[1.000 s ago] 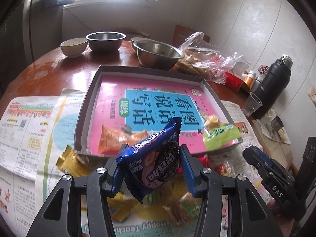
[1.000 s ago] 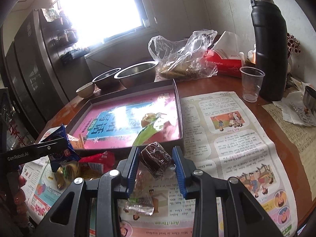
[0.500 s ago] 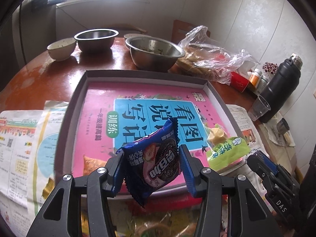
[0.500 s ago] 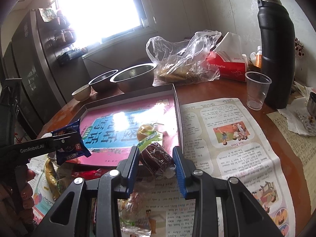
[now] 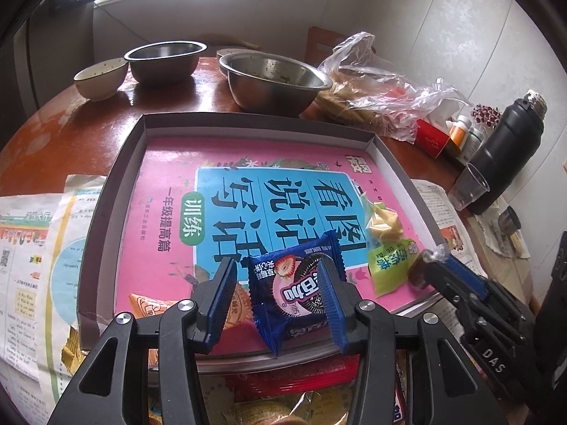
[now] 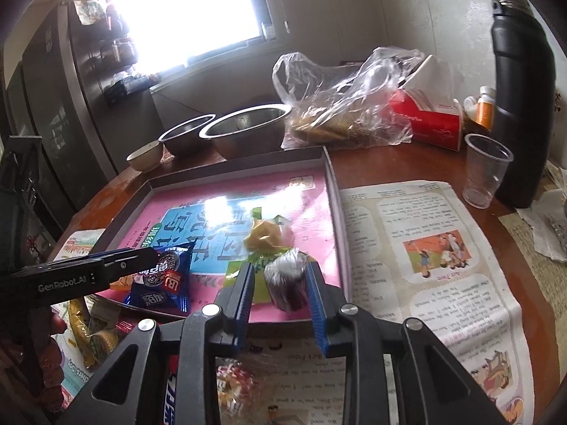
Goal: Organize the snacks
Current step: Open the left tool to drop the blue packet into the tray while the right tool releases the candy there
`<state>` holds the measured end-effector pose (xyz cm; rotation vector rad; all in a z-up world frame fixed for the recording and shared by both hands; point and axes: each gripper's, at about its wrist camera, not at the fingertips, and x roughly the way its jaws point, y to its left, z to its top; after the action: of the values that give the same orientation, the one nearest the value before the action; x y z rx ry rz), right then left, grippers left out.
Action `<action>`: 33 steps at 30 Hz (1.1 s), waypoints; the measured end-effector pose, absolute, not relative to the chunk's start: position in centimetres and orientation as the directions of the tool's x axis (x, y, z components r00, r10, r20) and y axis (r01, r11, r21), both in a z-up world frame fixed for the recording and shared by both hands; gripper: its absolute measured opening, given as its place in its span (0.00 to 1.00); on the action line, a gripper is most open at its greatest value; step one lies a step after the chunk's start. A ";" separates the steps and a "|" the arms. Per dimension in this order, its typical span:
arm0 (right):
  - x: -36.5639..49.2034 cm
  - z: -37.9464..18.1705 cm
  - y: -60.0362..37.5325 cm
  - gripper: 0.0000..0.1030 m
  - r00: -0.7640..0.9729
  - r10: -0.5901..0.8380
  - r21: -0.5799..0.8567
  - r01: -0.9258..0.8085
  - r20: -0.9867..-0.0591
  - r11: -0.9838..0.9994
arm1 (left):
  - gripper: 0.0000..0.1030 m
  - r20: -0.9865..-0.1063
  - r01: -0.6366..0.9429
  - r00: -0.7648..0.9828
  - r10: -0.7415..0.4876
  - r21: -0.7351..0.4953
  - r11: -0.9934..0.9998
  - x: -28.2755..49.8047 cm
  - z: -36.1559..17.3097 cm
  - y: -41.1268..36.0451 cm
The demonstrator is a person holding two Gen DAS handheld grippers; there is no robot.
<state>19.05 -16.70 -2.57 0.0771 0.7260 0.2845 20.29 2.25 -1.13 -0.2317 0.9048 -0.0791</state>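
Observation:
A grey shallow box (image 5: pixel 117 184) lined with a pink and blue book cover lies on the round table. My left gripper (image 5: pixel 278 265) is over the box's near edge, jaws closing on a blue cookie packet (image 5: pixel 290 283), which hangs from its tips (image 6: pixel 163 276). My right gripper (image 6: pixel 280 269) is shut on a dark brown wrapped candy (image 6: pixel 287 279) above the box's near right corner. A green and yellow snack bag (image 5: pixel 386 248) and an orange snack (image 5: pixel 141 304) lie inside the box.
Two steel bowls (image 5: pixel 273 81) (image 5: pixel 164 60) and a ceramic bowl (image 5: pixel 101 78) stand behind the box, beside a plastic bag (image 5: pixel 375 85). At the right are a black flask (image 6: pixel 521 106), a plastic cup (image 6: pixel 485 170) and a red tissue box (image 6: pixel 428 120). Loose snacks (image 5: pixel 283 382) lie on newspaper (image 6: pixel 425 248).
Both grippers have moved forward from the newspaper to over the box's near edge, carrying the cookie packet and the candy. The cookie packet has turned its face toward the left camera.

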 end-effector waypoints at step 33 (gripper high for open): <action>18.7 -2.6 -16.9 0.41 0.717 0.300 0.213 -0.212 -0.630 0.954 | 0.62 -0.767 -0.035 0.630 -0.120 -0.182 0.983 19.1 -0.3 2.1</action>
<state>18.72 -16.91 -2.58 0.1287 0.7181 0.2843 19.11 2.08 -0.32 -0.1864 0.8894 -0.0491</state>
